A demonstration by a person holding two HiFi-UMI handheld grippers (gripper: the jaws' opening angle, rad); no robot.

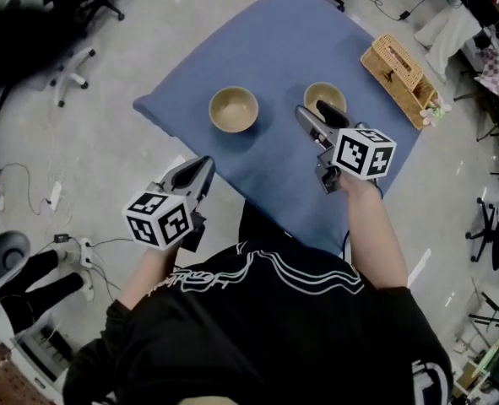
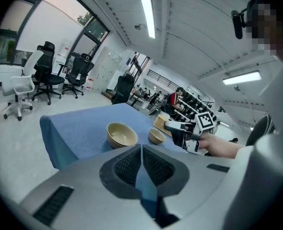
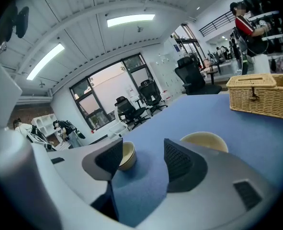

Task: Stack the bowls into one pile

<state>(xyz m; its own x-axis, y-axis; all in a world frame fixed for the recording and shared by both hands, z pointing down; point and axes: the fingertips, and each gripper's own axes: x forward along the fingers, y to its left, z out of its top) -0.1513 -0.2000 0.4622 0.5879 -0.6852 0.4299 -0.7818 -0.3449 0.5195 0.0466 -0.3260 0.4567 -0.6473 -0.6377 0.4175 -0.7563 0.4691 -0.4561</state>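
A table draped in a blue cloth stands on a grey floor in an open office; black office chairs stand beyond it, strip lights run along the white ceiling, and a lidded wicker basket sits at the table's far right edge. In the head view the person's black shirt hides the near edge of the table, and the right gripper covers the near rim of the right bowl. In the right gripper view each bowl shows only in part, one behind each jaw. The figures at the desks far across the room are too small to make out. The left bowl and the right bowl are plain, tan and round. Both stand upright and empty on the cloth near the table's middle, side by side with bare cloth between them, not stacked. The right gripper hangs just above the right bowl, its jaws wide apart with only cloth visible between them. The left gripper hovers off the table's near left corner, its jaws pressed together on nothing.
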